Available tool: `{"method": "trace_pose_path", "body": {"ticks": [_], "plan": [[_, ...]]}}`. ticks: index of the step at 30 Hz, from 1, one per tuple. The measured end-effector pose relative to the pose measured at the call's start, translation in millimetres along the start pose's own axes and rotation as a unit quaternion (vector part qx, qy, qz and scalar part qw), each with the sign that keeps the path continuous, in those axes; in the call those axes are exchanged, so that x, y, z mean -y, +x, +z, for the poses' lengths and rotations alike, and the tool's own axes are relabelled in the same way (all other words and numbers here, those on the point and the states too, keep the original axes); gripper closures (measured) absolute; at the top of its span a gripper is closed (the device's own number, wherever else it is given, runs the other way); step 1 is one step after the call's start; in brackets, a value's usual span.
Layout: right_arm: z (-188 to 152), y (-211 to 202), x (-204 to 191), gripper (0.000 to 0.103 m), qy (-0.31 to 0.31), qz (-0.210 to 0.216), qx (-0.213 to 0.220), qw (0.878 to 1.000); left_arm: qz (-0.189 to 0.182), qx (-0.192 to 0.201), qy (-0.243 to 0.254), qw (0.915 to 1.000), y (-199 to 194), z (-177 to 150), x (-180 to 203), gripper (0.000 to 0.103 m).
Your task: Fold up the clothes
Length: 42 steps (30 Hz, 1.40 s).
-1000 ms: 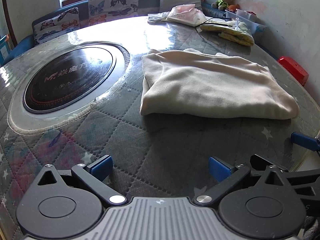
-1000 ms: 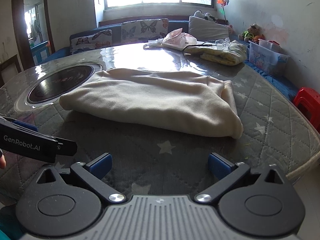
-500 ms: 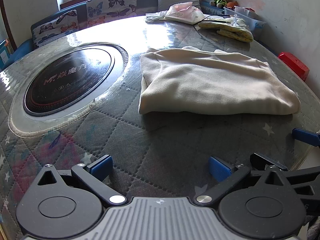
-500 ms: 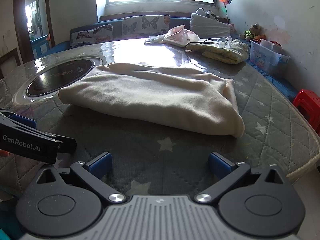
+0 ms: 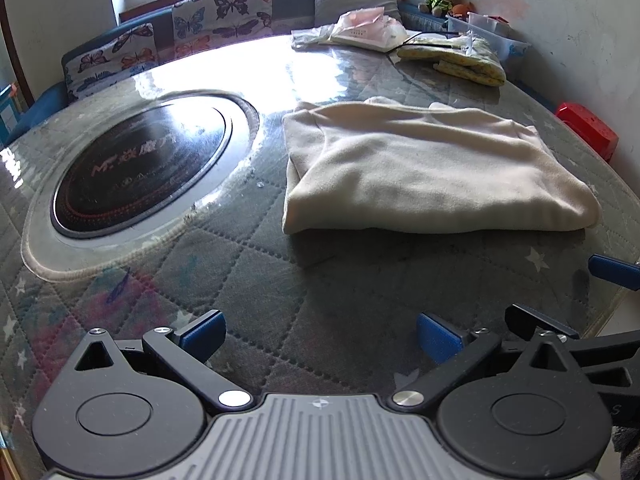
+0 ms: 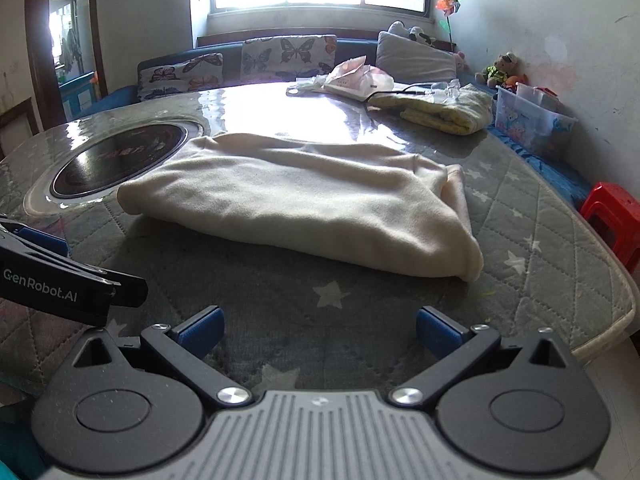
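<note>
A: What takes up the most room?

B: The round table point(image 5: 280, 280), covered with a grey quilted cloth with stars under a clear sheet. Set into it on the left is a dark round cooktop point(image 5: 140, 168) ringed by a pale rim.

A: And the garment?

B: A cream garment point(image 5: 432, 172) lies folded into a broad rectangle, flat on the table just right of the cooktop. In the right wrist view the same cream garment point(image 6: 312, 200) shows a rounded fold along its near edge and layered edges at its right end.

A: Any containers?

B: A clear plastic bin point(image 6: 532, 120) stands by the wall past the table's far right, with small colourful things inside; I cannot tell what they are. On the far side of the table sit a yellow folded cloth point(image 6: 444, 110) and a pink and white plastic bag point(image 6: 352, 78), near each other.

A: Where is the garment relative to the jaws?

B: Ahead of both, apart from them. The left gripper point(image 5: 320, 336) has its blue pads spread wide with bare quilting between them; the garment lies forward and to the right. The right gripper point(image 6: 318, 330) is likewise spread wide and holds nothing, the garment's near fold ahead of it.

A: Pose?

B: Both hang low over the table's near edge, side by side, pointing across the table.
</note>
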State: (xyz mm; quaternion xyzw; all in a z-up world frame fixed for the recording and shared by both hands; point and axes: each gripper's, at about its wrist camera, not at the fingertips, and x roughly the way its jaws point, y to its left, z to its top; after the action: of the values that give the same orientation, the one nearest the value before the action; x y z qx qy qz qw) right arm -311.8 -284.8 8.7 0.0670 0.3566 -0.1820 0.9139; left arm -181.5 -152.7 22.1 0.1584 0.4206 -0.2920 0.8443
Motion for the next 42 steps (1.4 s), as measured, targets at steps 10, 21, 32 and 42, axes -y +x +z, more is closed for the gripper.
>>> {"method": "trace_pose_path", "body": {"ticks": [10, 21, 32, 42], "plan": [[2, -6, -4, 0.0, -0.001, 0.005, -0.001, 1.0, 0.006, 0.007, 0.005, 0.9999, -8, 0, -2, 0.0], [5, -11, -11, 0.0, -0.011, 0.012, 0.005, 1.0, 0.015, 0.009, -0.006, 0.9998, -12, -3, -12, 0.0], [21, -8, -25, 0.0, -0.035, 0.028, 0.02, 0.999, 0.029, 0.019, -0.023, 0.9991, -16, 5, -26, 0.0], [37, 2, -42, 0.0, -0.055, 0.046, 0.029, 0.997, 0.041, 0.021, -0.036, 0.9983, -15, 9, -40, 0.0]]}}
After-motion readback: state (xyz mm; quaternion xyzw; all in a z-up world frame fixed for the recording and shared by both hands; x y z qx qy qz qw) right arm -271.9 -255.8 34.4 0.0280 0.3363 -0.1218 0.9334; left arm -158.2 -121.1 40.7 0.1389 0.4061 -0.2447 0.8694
